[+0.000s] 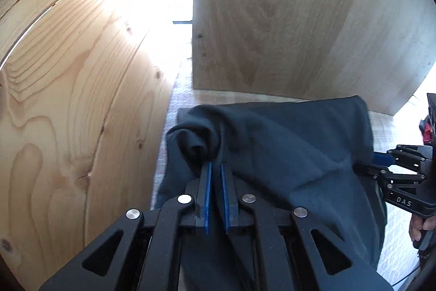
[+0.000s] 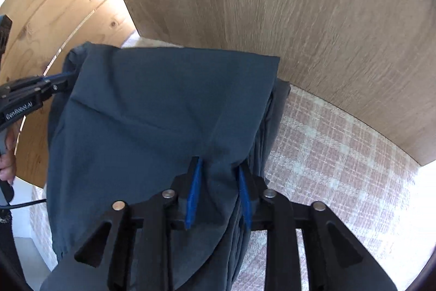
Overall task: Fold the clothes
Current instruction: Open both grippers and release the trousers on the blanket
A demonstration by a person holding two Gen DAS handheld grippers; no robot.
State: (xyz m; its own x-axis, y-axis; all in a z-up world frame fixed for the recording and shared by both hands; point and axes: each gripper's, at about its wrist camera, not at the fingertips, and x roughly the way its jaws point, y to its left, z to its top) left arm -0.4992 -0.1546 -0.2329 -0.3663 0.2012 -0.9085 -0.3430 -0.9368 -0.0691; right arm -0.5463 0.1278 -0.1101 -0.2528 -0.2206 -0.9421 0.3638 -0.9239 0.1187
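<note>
Left wrist view shows two wooden panels, the largest things here: one pale knotty pine panel point(image 1: 76, 105) to the left of the garment, one smoother brown panel point(image 1: 272, 18) standing behind it; a bright gap lies between them. Right wrist view shows the same two, the brown panel point(image 2: 299, 5) behind the garment and the pine panel point(image 2: 62, 10) to its left.

One checked pink-and-white cloth point(image 2: 340, 154) covers the surface under the garment and spreads out to its right.

One dark blue garment point(image 1: 286, 149), partly folded, lies on that cloth close against both panels; in the right wrist view the garment point(image 2: 163, 105) has a flat top layer with stacked edges along its right side; its left edge is bunched into a roll.

Two grippers: the left gripper point(image 1: 215, 168) has its blue pads nearly together, pinching a thin fold at the garment's rolled left edge; the right gripper point(image 2: 219, 168) has its jaws apart, with a ridge of the garment lying between them; whether they press it I cannot tell.

One hand point(image 2: 8, 154) shows at the garment's left.
</note>
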